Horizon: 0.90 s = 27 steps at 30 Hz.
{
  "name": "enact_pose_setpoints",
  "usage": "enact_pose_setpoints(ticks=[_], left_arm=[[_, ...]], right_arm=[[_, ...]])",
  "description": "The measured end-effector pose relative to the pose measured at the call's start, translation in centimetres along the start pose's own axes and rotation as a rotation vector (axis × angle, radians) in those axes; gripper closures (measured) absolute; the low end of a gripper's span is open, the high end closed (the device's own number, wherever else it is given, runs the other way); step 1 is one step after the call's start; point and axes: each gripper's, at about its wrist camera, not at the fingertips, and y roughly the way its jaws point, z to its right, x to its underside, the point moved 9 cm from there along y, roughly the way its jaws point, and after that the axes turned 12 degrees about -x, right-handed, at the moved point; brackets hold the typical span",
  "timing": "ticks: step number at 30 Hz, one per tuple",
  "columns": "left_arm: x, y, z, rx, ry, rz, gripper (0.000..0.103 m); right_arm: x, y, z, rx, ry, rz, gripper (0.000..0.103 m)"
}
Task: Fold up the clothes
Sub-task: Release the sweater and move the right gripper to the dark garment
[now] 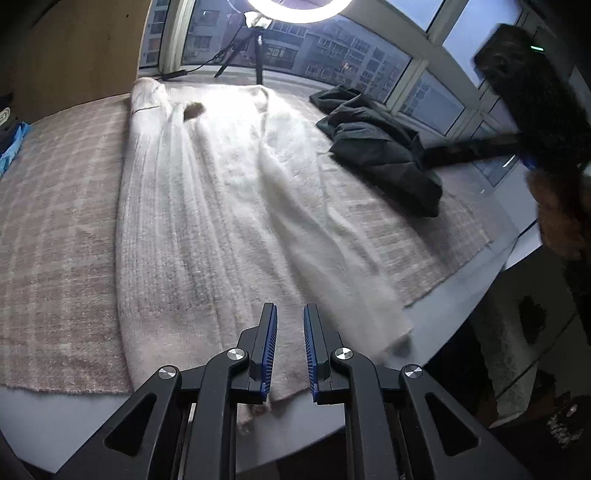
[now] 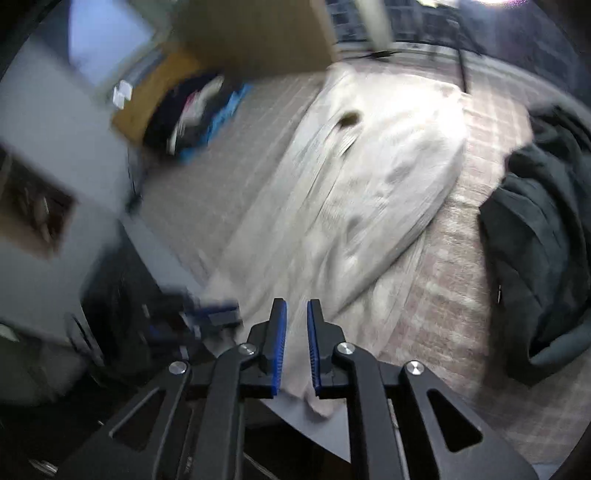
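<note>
1. Leftmost, in the left wrist view, a blue cloth (image 1: pixel 11 149) and something dark lie at the bench's left edge, cut off by the frame; in the right wrist view the same heap (image 2: pixel 192 114) is too blurred to sort into garments.
2. Next, a pink checked blanket (image 1: pixel 55 229) covers the bench (image 1: pixel 48 424), whose bare grey top shows only along the near edge.
3. Lengthwise down the middle of the blanket lies the white sweater (image 1: pixel 207 206), its brown neck label (image 1: pixel 192 110) toward the far edge; glare whitens its far half.
4. At the near edge the left gripper (image 1: pixel 290 349) has its blue pads a narrow gap apart, with the sweater's hem showing between them; whether the pads press the knit I cannot tell.
5. Seen from its own camera, the right gripper (image 2: pixel 296 345) likewise has its pads a narrow gap apart with a fold of hem hanging down between them, overhanging the near edge; motion blur hides any contact.
6. Farther right, a dark jacket (image 1: pixel 384 147) lies crumpled near the far right corner, apart from the sweater.
7. At the right frame edge, a dark blurred gripper body and a brown fuzzy sleeve (image 1: pixel 557 218) are partly cut off.
8. Behind the far edge, a tripod (image 1: pixel 255 55) stands under a ring light (image 1: pixel 299 14), only partly in frame.
</note>
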Motion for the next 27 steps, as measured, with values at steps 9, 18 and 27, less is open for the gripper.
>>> enact_pose_setpoints(ticks=[9, 18, 27], left_arm=[[-2.8, 3.4, 2.6, 0.049, -0.036, -0.083, 0.076], [-6.4, 8.5, 1.8, -0.132, 0.023, -0.173, 0.085], [-15.3, 8.3, -1.5, -0.103, -0.016, -0.086, 0.083]], right_arm=[[-7.6, 1.4, 11.0, 0.275, 0.059, 0.055, 0.081], [-11.4, 7.0, 14.3, 0.068, 0.23, 0.043, 0.08], [-11.4, 1.2, 15.5, 0.048, 0.142, 0.192, 0.077]])
